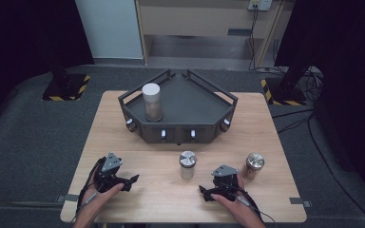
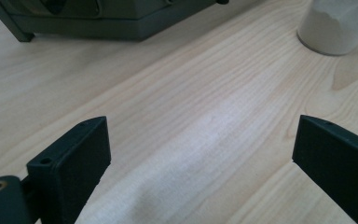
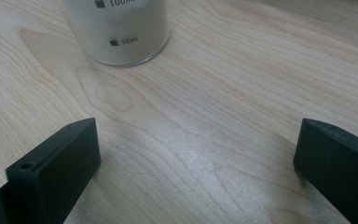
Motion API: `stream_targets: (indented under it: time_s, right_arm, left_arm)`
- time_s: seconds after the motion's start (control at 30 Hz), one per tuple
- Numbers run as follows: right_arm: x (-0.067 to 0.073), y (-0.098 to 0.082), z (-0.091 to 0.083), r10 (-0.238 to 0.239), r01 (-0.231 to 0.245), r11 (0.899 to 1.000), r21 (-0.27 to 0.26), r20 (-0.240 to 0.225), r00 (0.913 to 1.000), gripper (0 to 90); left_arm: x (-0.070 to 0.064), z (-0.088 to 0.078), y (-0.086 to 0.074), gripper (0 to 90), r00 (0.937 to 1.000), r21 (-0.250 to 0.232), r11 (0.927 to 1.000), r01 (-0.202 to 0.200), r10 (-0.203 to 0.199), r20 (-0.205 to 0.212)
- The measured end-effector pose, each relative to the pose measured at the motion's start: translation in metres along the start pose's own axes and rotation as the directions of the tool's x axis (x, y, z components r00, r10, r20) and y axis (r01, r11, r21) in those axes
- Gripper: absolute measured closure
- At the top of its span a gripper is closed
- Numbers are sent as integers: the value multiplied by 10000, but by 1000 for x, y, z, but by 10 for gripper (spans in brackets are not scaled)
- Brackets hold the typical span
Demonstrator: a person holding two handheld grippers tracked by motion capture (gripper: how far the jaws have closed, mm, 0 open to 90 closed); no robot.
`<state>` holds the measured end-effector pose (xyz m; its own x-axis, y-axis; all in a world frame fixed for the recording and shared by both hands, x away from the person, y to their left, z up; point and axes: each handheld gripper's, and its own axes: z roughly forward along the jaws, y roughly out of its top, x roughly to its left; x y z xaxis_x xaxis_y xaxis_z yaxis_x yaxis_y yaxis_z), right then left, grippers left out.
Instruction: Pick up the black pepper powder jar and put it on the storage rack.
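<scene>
Resting low near the front edge of the light wooden worktop [image 1: 123,142], both grippers sit idle with nothing held. Left gripper [image 1: 132,179] has jaws spread wide, bare wood between them in the left gripper view; right gripper [image 1: 203,191] is likewise released, jaws apart over empty wood in the right gripper view.

Nearest thing: small clear jar of white powder with a metal lid [image 1: 187,164], upright on the worktop between the two grippers, a bit farther back. Right gripper view looks along its jaws at this jar's base [image 3: 121,32], printed volume marks visible, jar ahead of the jaws and not between them. Left gripper view catches the same jar at its upper right corner [image 2: 338,25], well apart from the jaws.

Second metal-lidded jar with brownish contents [image 1: 254,166] stands just right of the right gripper, untouched. Tall clear jar with a white lid [image 1: 151,101] stands inside the dark grey angular metal tray with rails [image 1: 195,107], at its left side, likely the place the jars go.

Judgement: the two loose jars stand within easy reach of the open jaws; the right gripper looks lined up for the middle jar.
</scene>
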<state>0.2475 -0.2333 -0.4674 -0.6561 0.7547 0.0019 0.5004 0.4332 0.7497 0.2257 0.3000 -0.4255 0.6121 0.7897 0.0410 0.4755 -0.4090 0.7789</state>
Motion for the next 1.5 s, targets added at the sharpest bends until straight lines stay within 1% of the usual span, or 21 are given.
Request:
stream_targets:
  time_s: [0.13, 0.3, 0.4, 0.5, 0.57, 0.67, 0.73, 0.83, 1.0, 1.07, 1.13, 1.2, 1.27, 1.33, 1.5]
  right_arm:
    - [0, 0, 0, -1, 1, 10000, 2, 2, 10000, 5]
    - [0, 0, 0, -1, 1, 10000, 3, 2, 10000, 4]
    - [0, 0, 0, 0, 0, 10000, 2, 1, 10000, 4]
    - [0, 0, 0, -2, 2, 10000, 3, 2, 10000, 4]
    - [0, 0, 0, -3, 3, 10000, 2, 1, 10000, 4]
    - [0, 0, 0, -1, 1, 10000, 4, 1, 10000, 5]
    - [0, 0, 0, 3, -3, 10000, 6, 1, 10000, 4]
    - [0, 0, 0, 2, -2, 10000, 7, 3, 10000, 4]
    - [0, 0, 0, 2, -2, 10000, 8, 4, 10000, 4]
    - [0, 0, 0, 1, -1, 10000, 8, 4, 10000, 4]
    - [0, 0, 0, 1, -1, 10000, 8, 4, 10000, 4]
    - [0, 0, 0, 1, -1, 10000, 8, 3, 10000, 4]
    - [0, 0, 0, 0, 0, 10000, 9, 4, 10000, 4]
    - [0, 0, 0, 1, -1, 10000, 9, 4, 10000, 5]
    - [0, 0, 0, 18, -18, 10000, 22, 4, 10000, 4]
  left_arm:
    - [-8, 3, -3, 29, 10000, 295, 9996, -31, 32, -34]
    - [-14, 4, -5, 28, 10000, 404, 9992, -35, 35, 21]
    - [-16, 3, -8, 28, 10000, 383, 9993, 14, -15, 16]
    - [-17, 4, -10, 27, 9999, 463, 9989, 86, -82, -89]
    - [-15, 4, -13, 28, 9993, 439, 9984, 352, -349, -92]
    - [-17, 6, -15, 28, 9985, 706, 9967, 399, -370, -414]
    - [-15, 7, -17, 28, 9977, 765, 9955, 556, -523, -443]
    - [-13, 8, -19, 28, 9972, 812, 9947, 623, -587, -460]
    - [-13, 11, -20, 27, 9967, 946, 9933, 659, -611, -528]
    - [-14, 13, -21, 23, 9971, 998, 9934, 574, -520, -556]
    - [-13, 13, -22, 11, 9966, 930, 9934, 675, -626, -542]
    - [-15, 14, -23, 11, 9963, 906, 9939, 627, -570, -640]
    - [-14, 14, -22, 0, 9956, 938, 9933, 672, -606, -713]
    - [-13, 15, -22, 0, 9950, 934, 9929, 734, -664, -752]
    - [-14, 15, -22, 0, 9949, 938, 9929, 734, -664, -762]
